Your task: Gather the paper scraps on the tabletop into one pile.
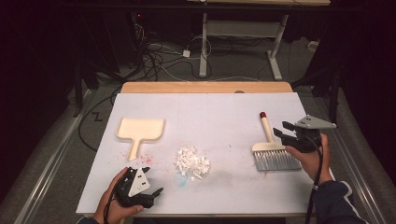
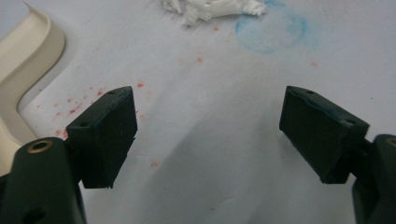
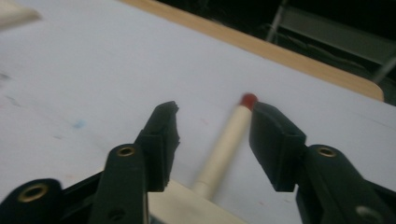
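From the high view, your right gripper [image 1: 283, 129] hovers just beside the cream wooden handle of the grey-bristled hand brush [image 1: 272, 151], which lies on the white-covered tabletop [image 1: 215, 112]. Your left gripper [image 1: 156, 186] sits low at the near edge, between the cream plastic dustpan [image 1: 140, 130] and the pile of white paper scraps [image 1: 192, 162].

In the left gripper view, your jaws stand wide apart, released over bare, red-speckled tabletop, the dustpan's rim [image 2: 32, 51] at the left.

In the right gripper view, your jaws are released, straddling the red-tipped brush handle [image 3: 229, 140] without touching it.
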